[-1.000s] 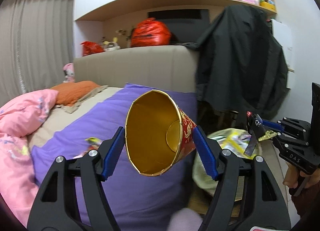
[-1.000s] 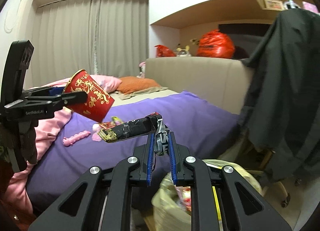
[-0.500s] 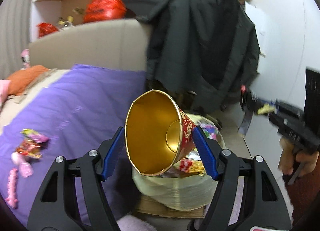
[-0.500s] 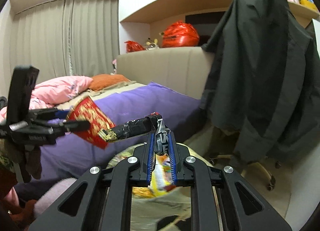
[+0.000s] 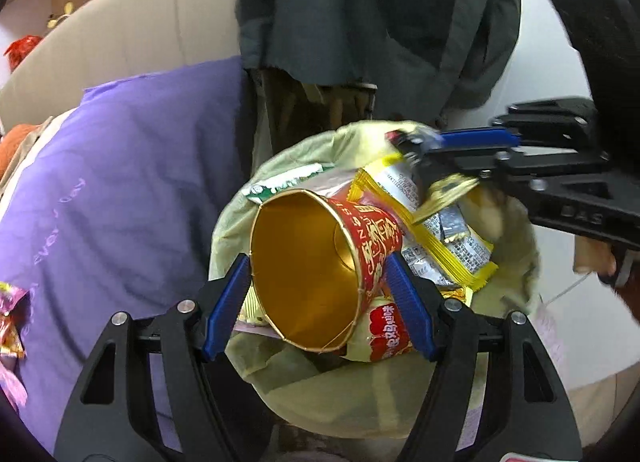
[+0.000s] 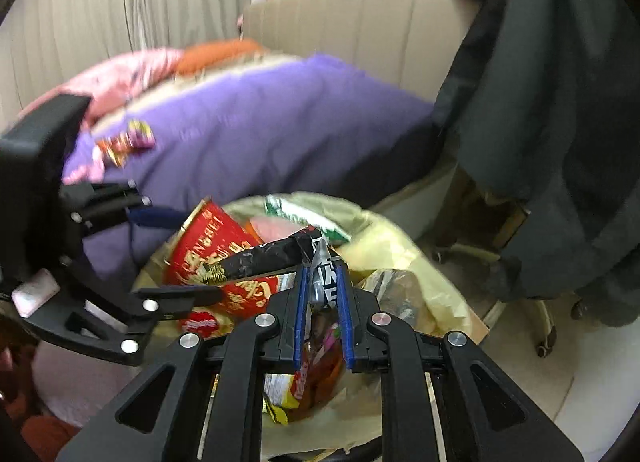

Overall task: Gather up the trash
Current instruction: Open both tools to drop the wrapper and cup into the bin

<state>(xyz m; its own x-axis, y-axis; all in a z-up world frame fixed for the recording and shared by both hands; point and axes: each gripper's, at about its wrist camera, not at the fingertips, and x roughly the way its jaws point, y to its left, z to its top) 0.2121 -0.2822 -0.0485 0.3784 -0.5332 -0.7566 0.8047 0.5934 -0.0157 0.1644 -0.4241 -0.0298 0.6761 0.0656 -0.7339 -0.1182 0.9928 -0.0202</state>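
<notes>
Left gripper (image 5: 320, 294) clamps the red cup (image 5: 320, 266); right gripper (image 6: 323, 302) pinches a black wrapper (image 6: 264, 258).

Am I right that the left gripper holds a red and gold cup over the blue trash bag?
Not quite: the trash bag is pale yellow-green, not blue, as the left wrist view shows. The left gripper does hold the red and gold cup over it.
</notes>
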